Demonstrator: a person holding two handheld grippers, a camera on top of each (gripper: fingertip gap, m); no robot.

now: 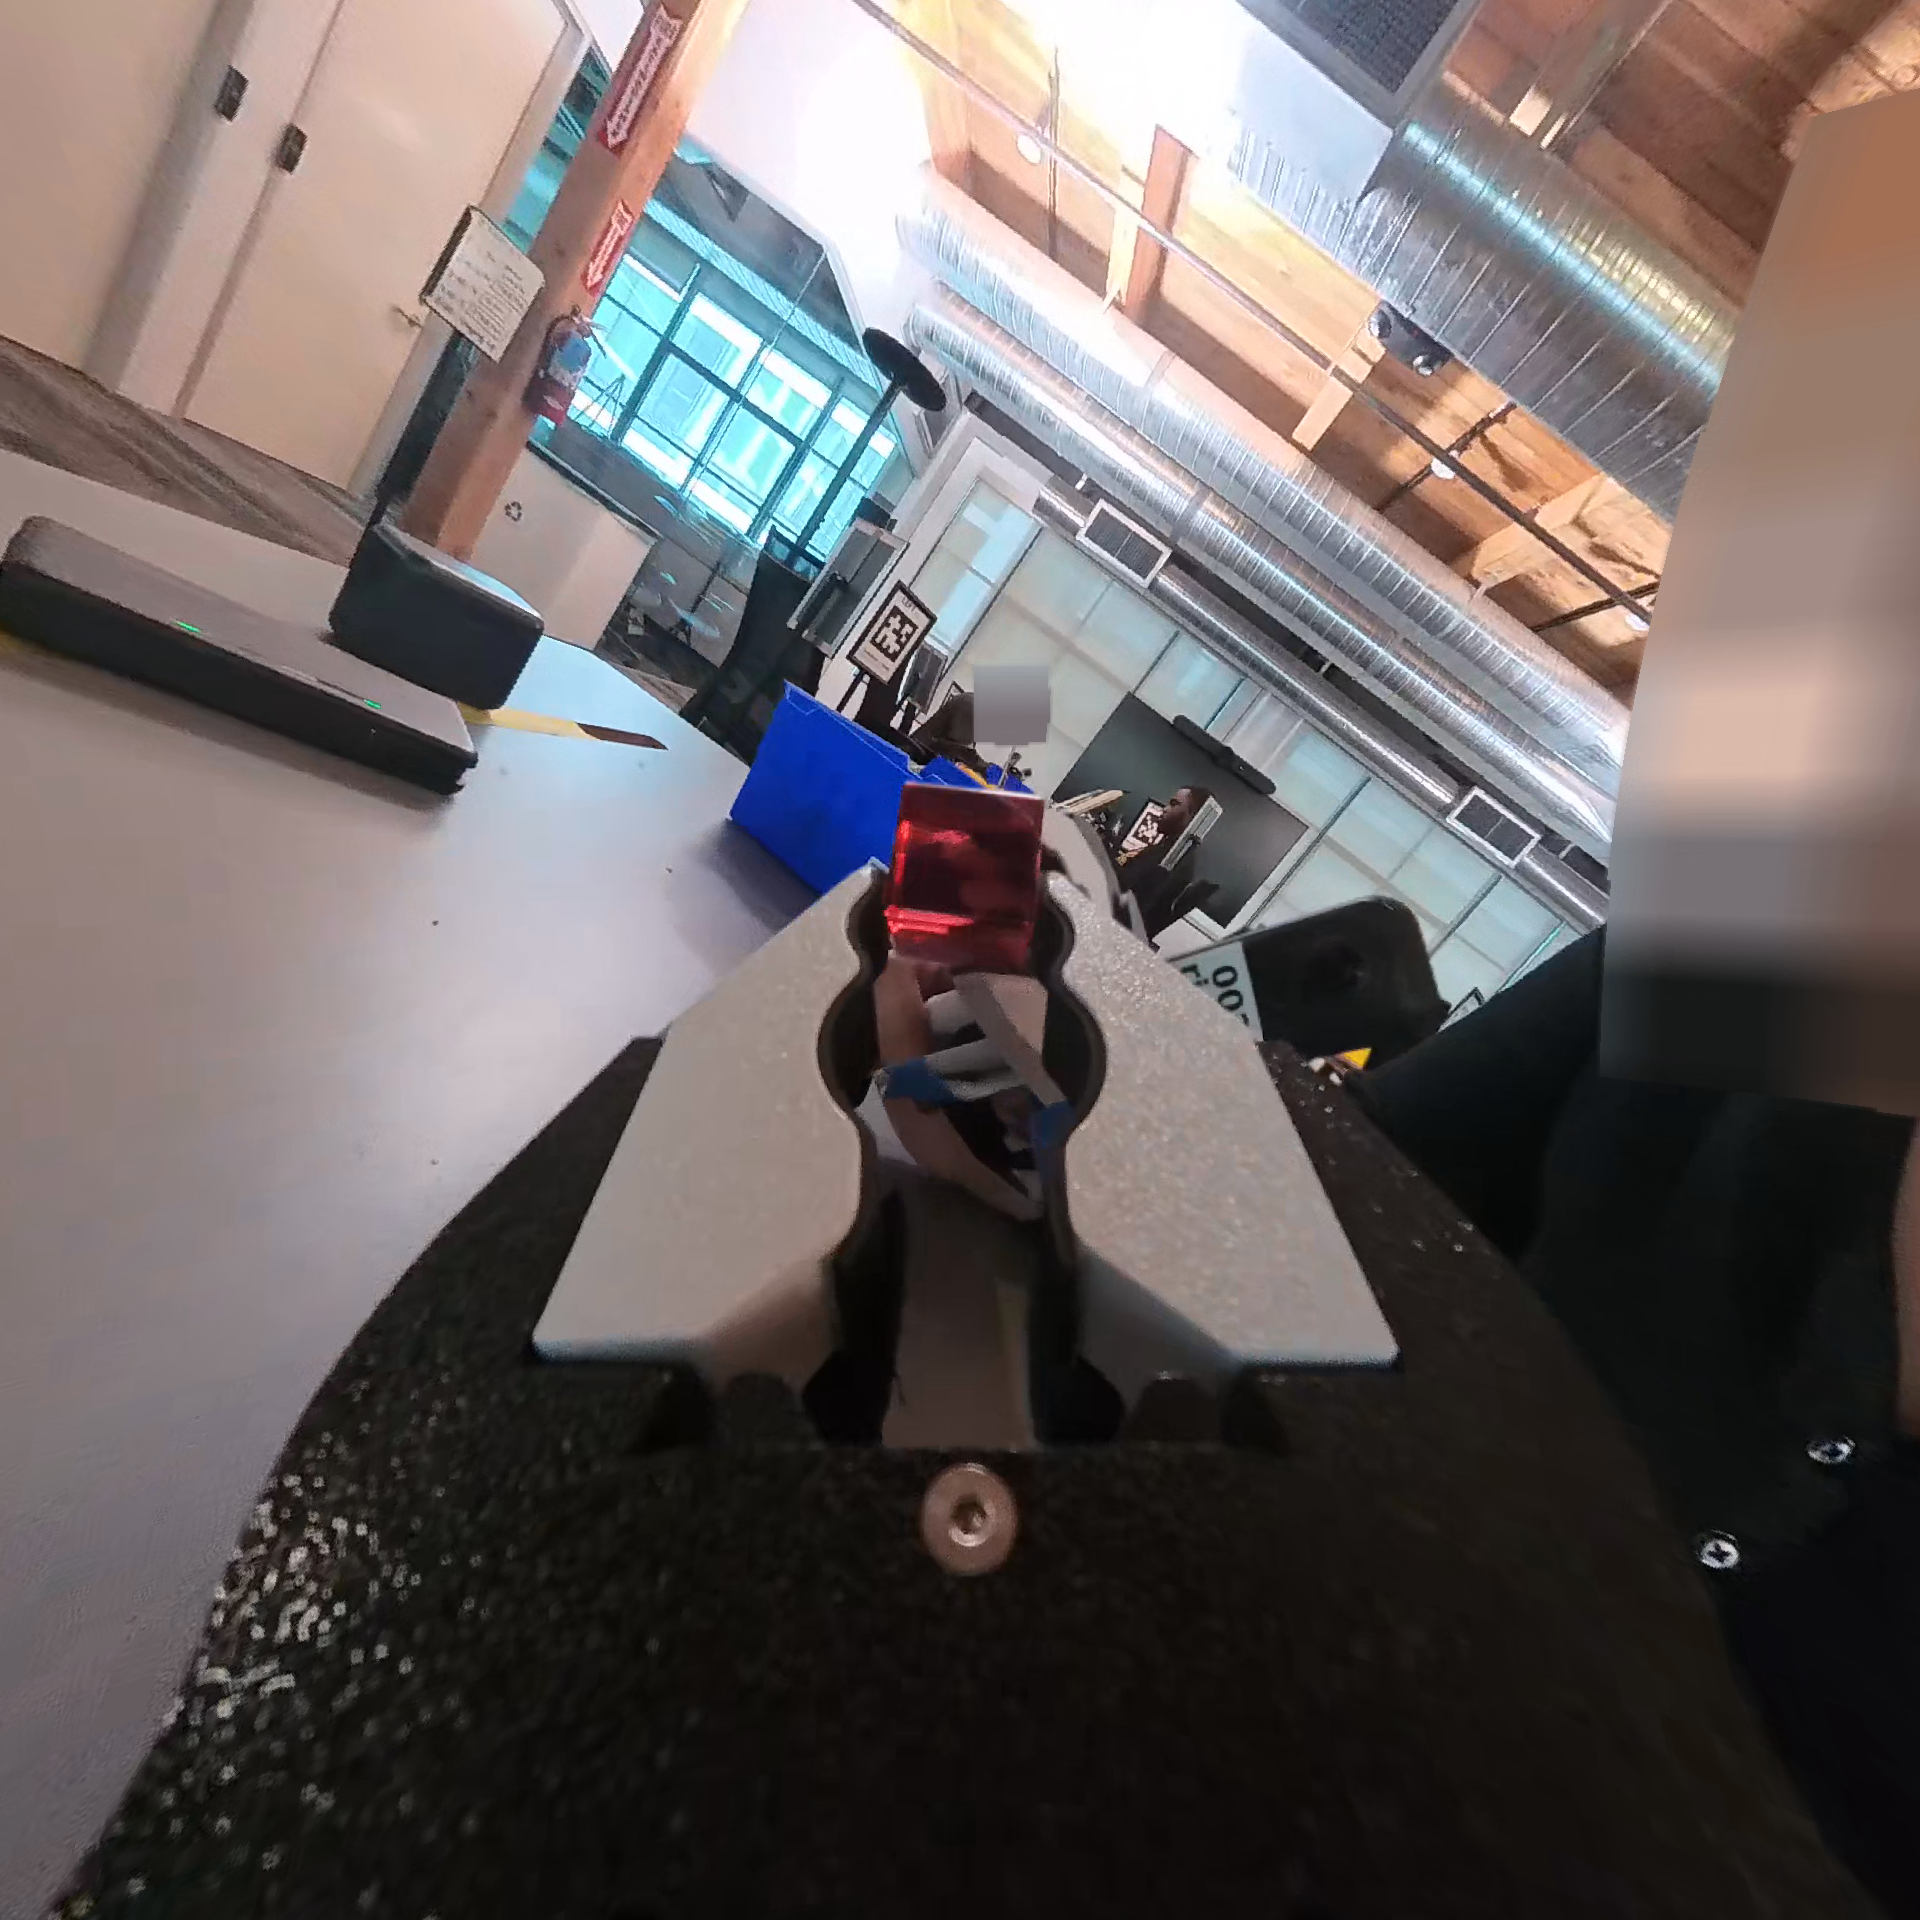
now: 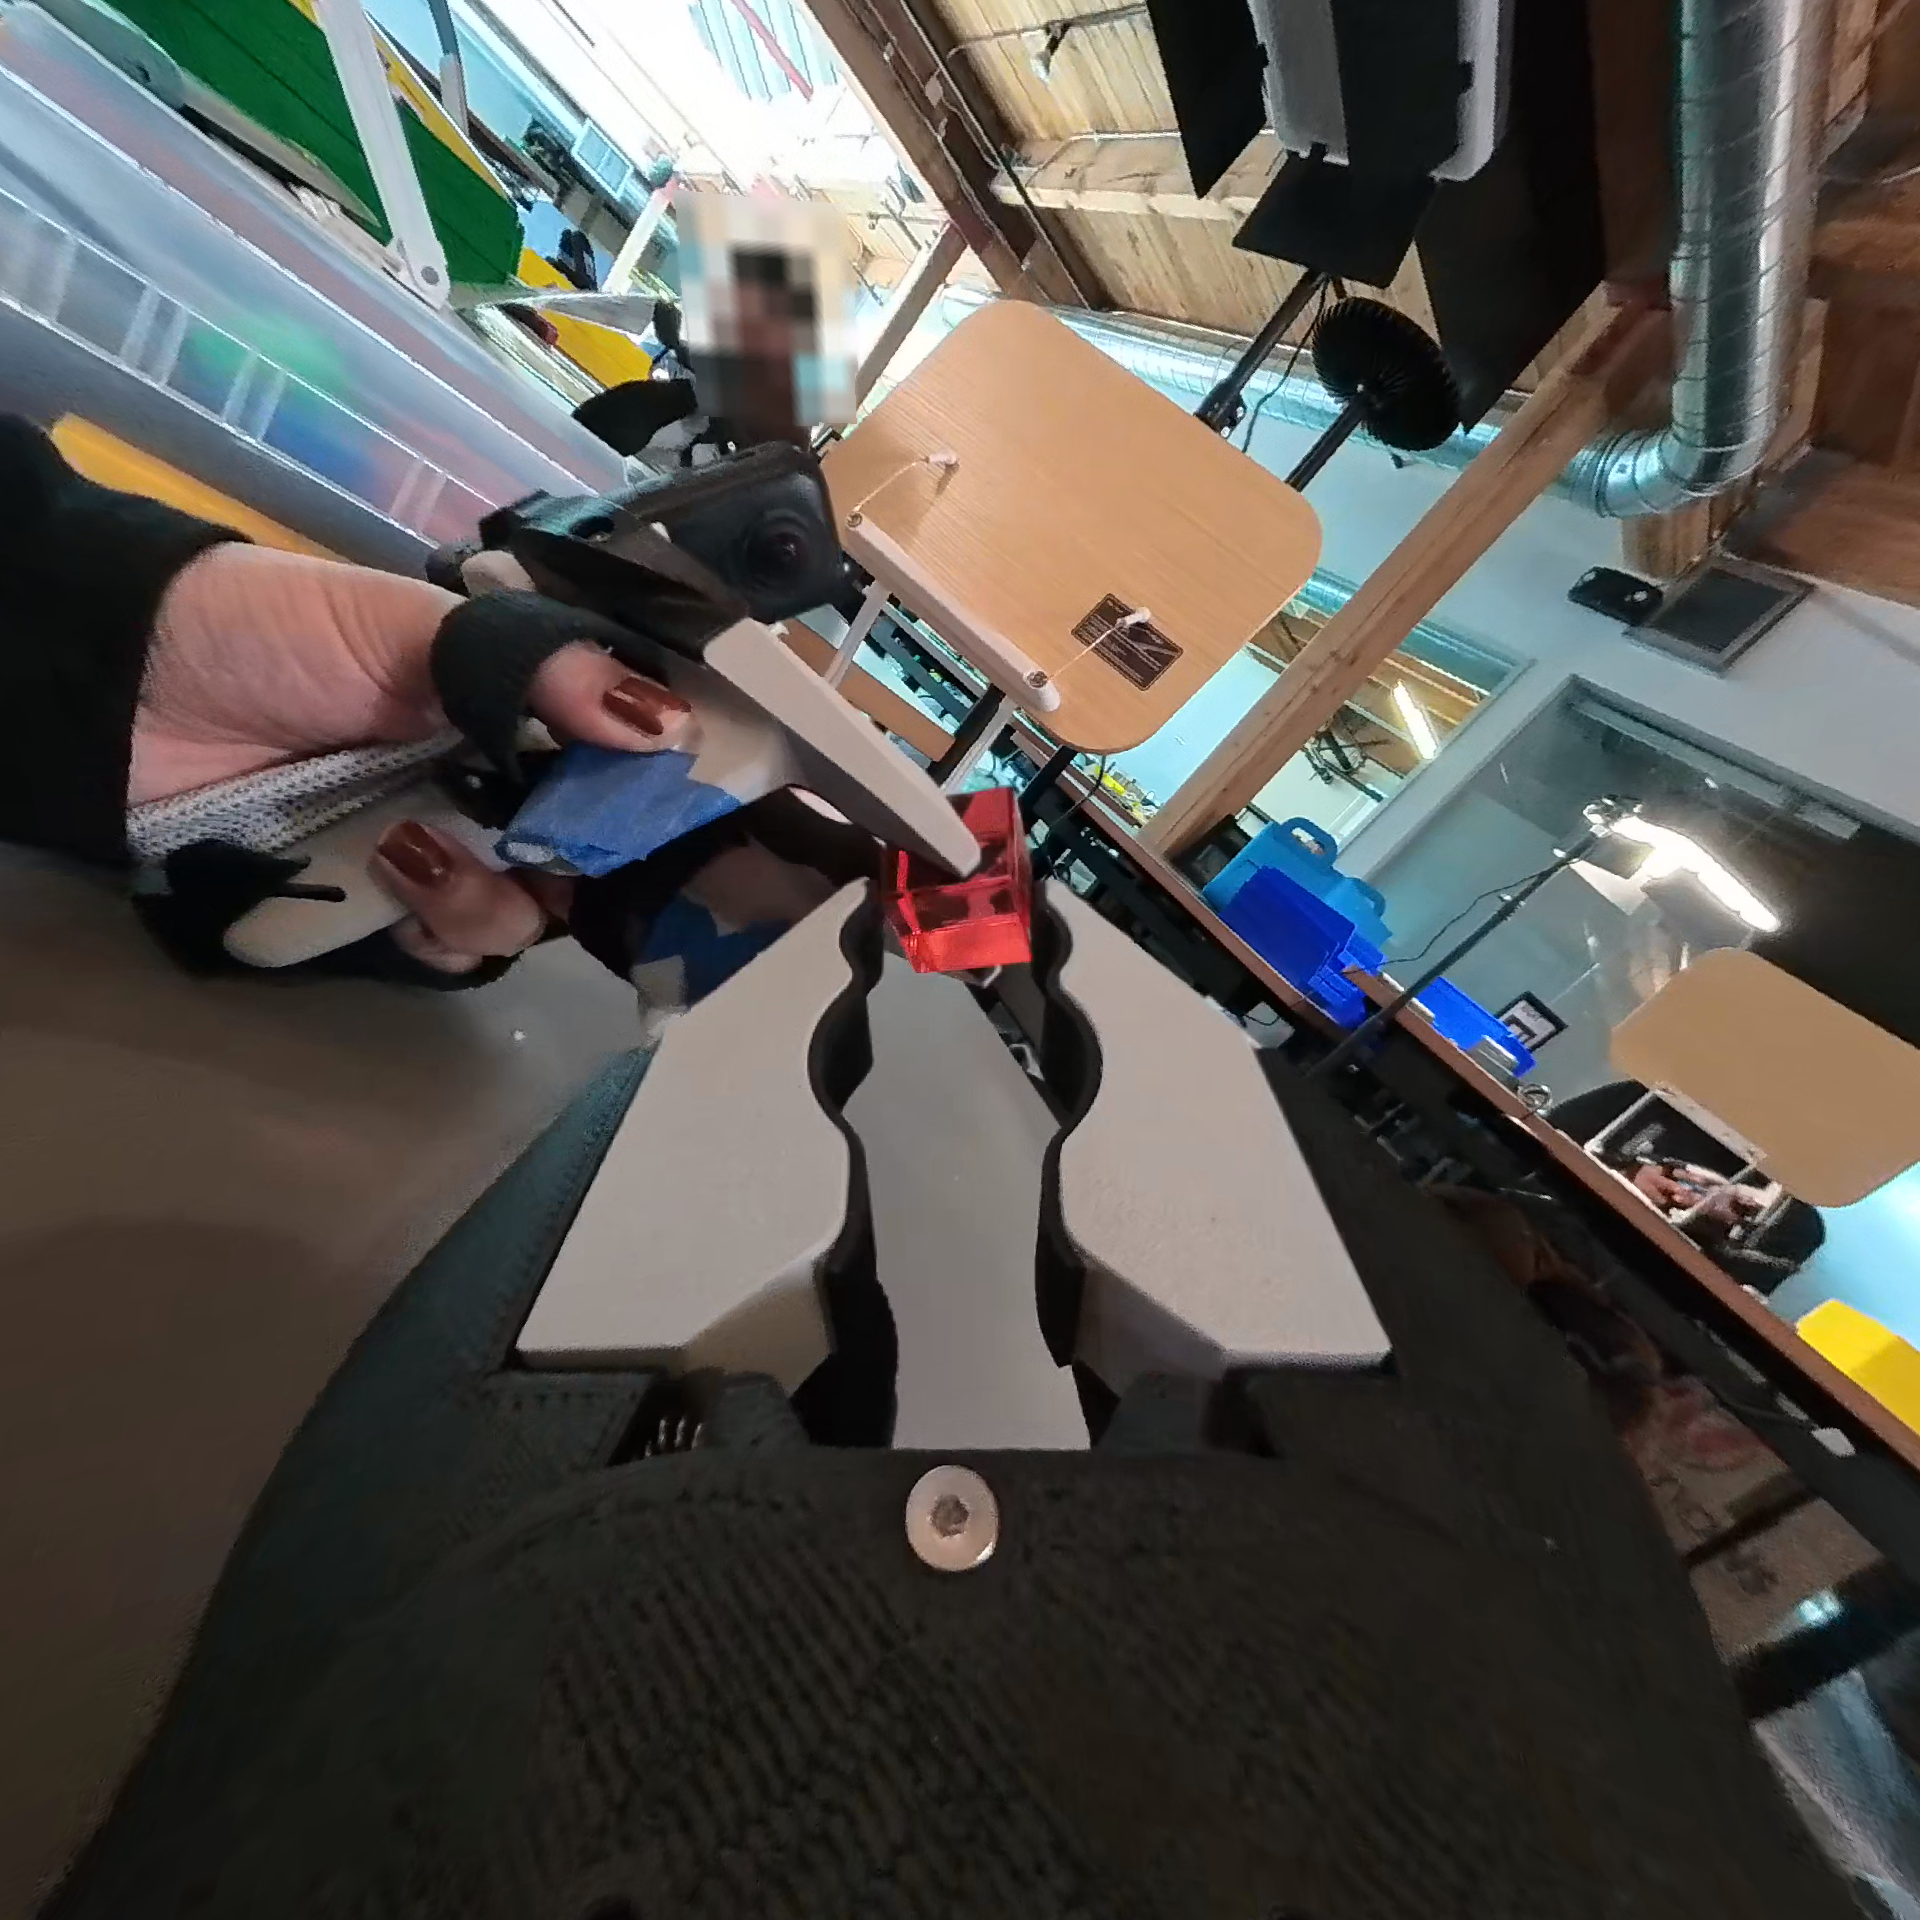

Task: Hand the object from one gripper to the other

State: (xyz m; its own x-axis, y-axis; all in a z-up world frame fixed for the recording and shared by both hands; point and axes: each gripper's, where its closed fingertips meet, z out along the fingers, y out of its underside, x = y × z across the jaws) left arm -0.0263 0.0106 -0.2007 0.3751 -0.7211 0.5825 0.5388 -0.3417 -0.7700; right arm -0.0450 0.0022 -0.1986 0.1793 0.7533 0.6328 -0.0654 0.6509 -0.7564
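A clear red cube [image 1: 966,878] sits between the fingertips of my left gripper [image 1: 964,904], whose jaws press on its two sides. In the right wrist view the same cube [image 2: 961,904] sits between the tips of my right gripper [image 2: 956,920], with both pads against its sides. The left gripper comes in from the left in that view, held by a hand [image 2: 312,675], and one of its white fingers [image 2: 862,748] lies across the cube's upper face. The right gripper's camera [image 1: 1340,977] shows behind the cube in the left wrist view. The cube is held in the air above the table.
A grey table [image 1: 260,1039] lies to the left and below, with a closed laptop [image 1: 229,655] and a black box [image 1: 436,613] on it. A blue bin [image 1: 821,800] stands beyond the cube. A wooden chair back [image 2: 1070,520] and blue bins [image 2: 1288,914] stand behind.
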